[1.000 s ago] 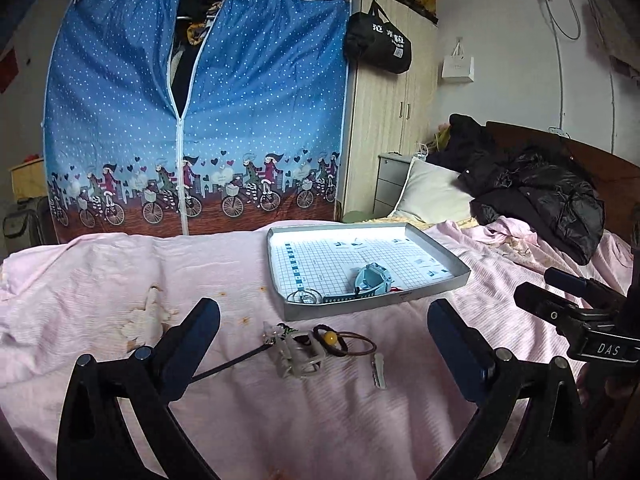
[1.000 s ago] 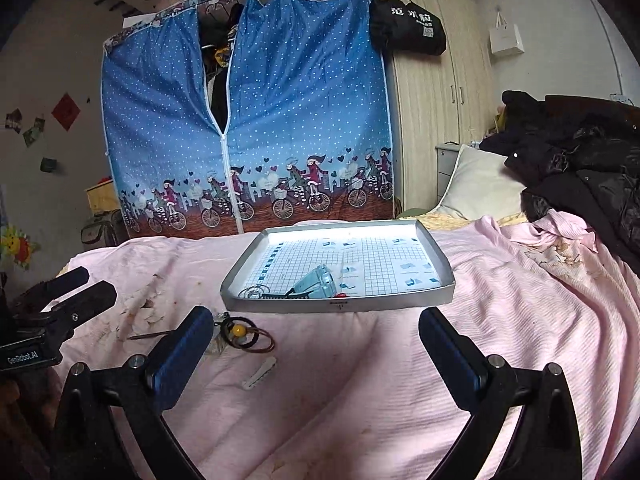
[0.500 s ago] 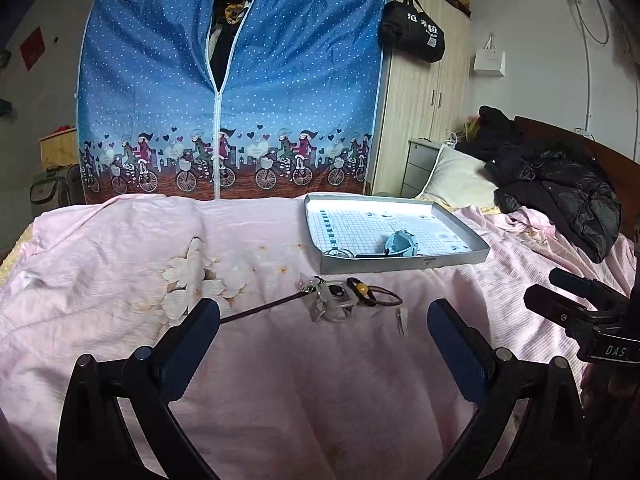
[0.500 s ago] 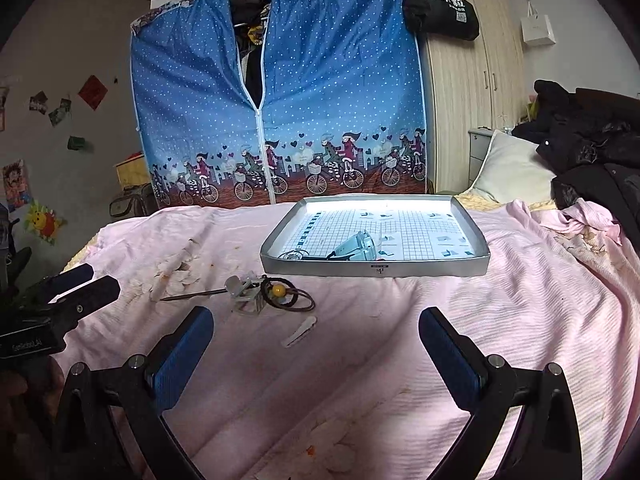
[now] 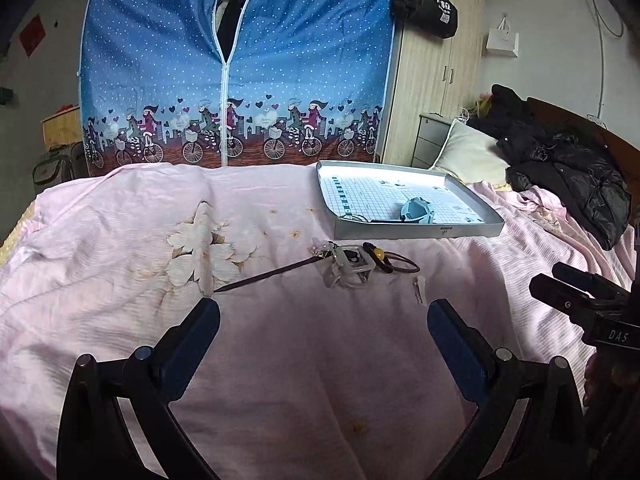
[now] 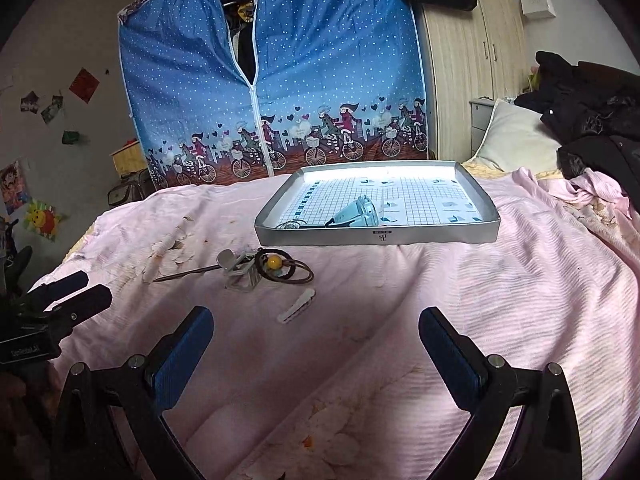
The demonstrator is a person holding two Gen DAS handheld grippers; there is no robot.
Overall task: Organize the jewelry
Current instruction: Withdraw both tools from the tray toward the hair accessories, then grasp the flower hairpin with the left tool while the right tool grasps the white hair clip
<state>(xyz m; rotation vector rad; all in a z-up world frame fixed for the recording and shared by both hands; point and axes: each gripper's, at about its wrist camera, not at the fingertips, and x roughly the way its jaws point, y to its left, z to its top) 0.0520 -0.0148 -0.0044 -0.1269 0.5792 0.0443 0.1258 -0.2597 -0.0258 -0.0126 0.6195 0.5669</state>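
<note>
Left wrist view: left gripper [image 5: 323, 322] and right gripper [image 6: 316, 330] hover wide apart, empty, over the pink bedspread [image 6: 520, 280]; hair ties [image 6: 286, 270], hair stick [image 5: 266, 276] and clip [image 6: 297, 310] lie beside the grid-lined tray [image 6: 376, 236].

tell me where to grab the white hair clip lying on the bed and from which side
Grip the flat white hair clip across its narrow width near the middle, coming straight down from above. It lies flat on the pink bedspread, apart from the other pieces, so the jaws probably fit either side of it.
</note>
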